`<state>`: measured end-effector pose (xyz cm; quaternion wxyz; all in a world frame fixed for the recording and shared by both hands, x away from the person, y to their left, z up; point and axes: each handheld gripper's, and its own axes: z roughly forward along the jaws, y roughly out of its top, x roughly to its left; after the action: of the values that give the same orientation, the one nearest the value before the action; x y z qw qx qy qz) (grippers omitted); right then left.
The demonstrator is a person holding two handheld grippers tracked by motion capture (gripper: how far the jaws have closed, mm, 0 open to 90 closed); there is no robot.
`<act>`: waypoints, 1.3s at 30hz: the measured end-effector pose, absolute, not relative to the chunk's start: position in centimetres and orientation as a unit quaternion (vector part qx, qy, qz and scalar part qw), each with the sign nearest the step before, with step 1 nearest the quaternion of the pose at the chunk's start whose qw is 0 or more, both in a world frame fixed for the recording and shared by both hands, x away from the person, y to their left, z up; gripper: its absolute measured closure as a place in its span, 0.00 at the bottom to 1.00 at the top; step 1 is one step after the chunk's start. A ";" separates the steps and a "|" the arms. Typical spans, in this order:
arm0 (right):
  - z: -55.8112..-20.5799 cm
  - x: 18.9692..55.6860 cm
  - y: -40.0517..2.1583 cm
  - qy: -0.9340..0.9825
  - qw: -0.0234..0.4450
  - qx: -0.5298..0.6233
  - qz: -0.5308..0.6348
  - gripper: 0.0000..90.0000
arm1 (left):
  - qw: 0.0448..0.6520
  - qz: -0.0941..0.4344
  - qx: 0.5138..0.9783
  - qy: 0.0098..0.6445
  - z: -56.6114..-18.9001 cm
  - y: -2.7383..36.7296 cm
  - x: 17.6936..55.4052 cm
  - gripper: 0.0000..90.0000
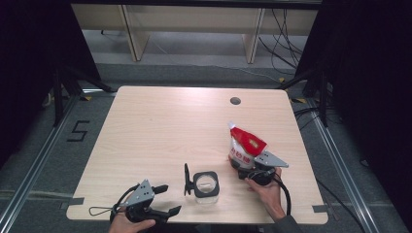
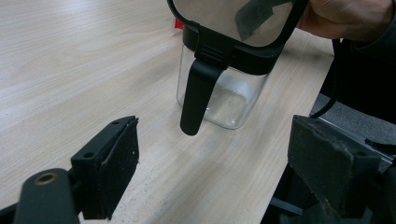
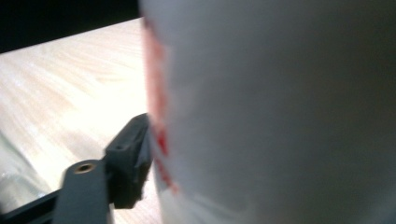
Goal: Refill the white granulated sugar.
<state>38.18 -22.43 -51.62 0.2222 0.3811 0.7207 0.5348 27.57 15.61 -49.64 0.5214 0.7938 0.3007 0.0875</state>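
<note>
Grey floor (image 1: 194, 73) (marked "5") around pale wooden table (image 1: 170, 126).

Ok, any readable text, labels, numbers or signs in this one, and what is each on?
"5": black marking on the grey floor, left of the table.
White characters on the red band of the red-and-white refill pouch: too small and blurred to read.
Glass jar with its black lid: no lettering I can make out.

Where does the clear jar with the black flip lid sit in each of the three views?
High view: the jar stands near the table's front edge, lid open, between the two grippers.
Left gripper view: upper middle, beyond the open fingers.
Right gripper view: I cannot make it out; the red and white pouch blocks it.
Shared landmark: the table.
</note>
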 end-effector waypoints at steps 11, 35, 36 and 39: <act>-51.5 38.5 -22.8 0.731 0.211 0.367 0.535 0.37 | 0.528 0.089 0.791 0.296 -49.6 15.7 27.7 0.18; -50.7 38.7 -21.8 0.755 0.239 0.338 0.508 0.40 | 0.534 0.090 0.787 0.294 -49.4 15.8 27.6 0.18; -50.7 38.8 -21.8 0.759 0.246 0.324 0.509 0.41 | 0.535 0.090 0.784 0.301 -49.4 15.7 27.5 0.18; -50.6 38.5 -21.7 0.760 0.261 0.327 0.497 0.41 | 0.533 0.093 0.788 0.293 -49.3 16.0 27.6 0.18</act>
<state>38.50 -21.75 -50.60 0.2610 0.3269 0.7600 0.4975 27.61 15.96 -49.35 0.5334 0.7882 0.2927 0.0929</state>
